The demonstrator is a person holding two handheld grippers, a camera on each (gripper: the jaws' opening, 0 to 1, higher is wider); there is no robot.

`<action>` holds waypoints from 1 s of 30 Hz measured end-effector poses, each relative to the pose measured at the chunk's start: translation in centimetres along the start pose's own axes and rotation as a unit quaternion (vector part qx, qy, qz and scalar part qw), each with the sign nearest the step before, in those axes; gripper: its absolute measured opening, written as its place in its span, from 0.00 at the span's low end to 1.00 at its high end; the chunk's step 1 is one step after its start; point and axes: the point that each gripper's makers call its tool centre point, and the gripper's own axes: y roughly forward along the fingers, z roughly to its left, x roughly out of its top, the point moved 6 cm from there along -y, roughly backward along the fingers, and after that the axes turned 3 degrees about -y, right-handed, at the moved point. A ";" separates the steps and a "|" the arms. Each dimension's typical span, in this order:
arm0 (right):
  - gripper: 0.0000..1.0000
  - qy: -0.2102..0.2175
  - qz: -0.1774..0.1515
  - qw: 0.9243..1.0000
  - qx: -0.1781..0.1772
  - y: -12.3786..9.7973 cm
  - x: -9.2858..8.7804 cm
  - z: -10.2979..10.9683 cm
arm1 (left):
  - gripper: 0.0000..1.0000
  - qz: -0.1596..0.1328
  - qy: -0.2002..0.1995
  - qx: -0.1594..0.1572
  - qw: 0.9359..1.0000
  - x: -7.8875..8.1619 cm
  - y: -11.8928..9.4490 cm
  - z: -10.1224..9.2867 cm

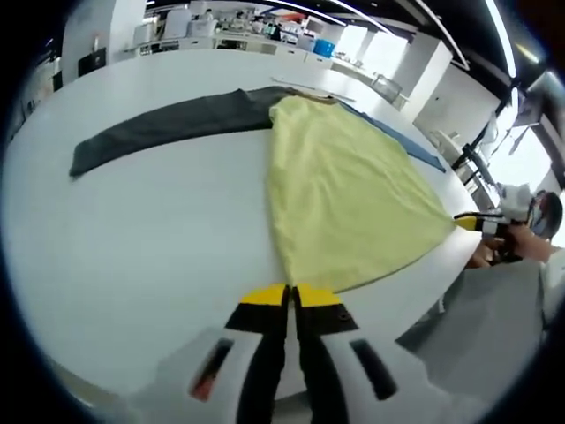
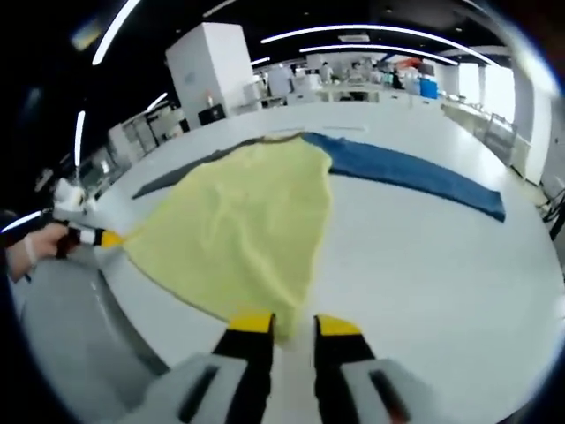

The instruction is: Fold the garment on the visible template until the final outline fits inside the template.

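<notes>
In the left gripper view, a long dark grey cloth strip (image 1: 177,124) lies stretched across the far left of the white tabletop (image 1: 132,256), its right end meeting the top of a pale yellow fabric garment (image 1: 349,194) that spreads flat down the middle of the tabletop and widens toward the near edge. The left gripper (image 1: 290,296), with yellow-tipped black jaws, has its jaws pressed together at the garment's near corner; whether cloth is pinched between them cannot be told. A blue cloth strip (image 1: 402,141) shows along the garment's right side, and further right the right gripper (image 1: 468,223) meets the garment's far corner at the tabletop edge, held by a person's hand (image 1: 494,252). In the right gripper view, that hand-held left gripper (image 2: 106,237) touches the garment's left corner, the yellow garment (image 2: 247,230) fans out mid-table, the right gripper (image 2: 287,329) stands with jaws apart at the hem, and the blue strip (image 2: 415,172) runs off right.
</notes>
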 end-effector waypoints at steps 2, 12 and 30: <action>0.08 -0.001 0.010 1.000 -0.005 0.3 -0.4 -0.1 | 0.00 0.002 0.001 0.000 1.000 0.0 0.0 0.0; 0.00 0.021 0.017 1.000 0.010 -0.6 -0.8 -0.4 | 0.00 0.035 0.012 0.010 0.999 -0.9 0.2 -0.1; 0.78 0.028 -0.113 0.992 -0.058 -3.2 5.8 -9.5 | 0.72 -0.078 0.032 -0.021 0.996 2.5 -1.2 -0.4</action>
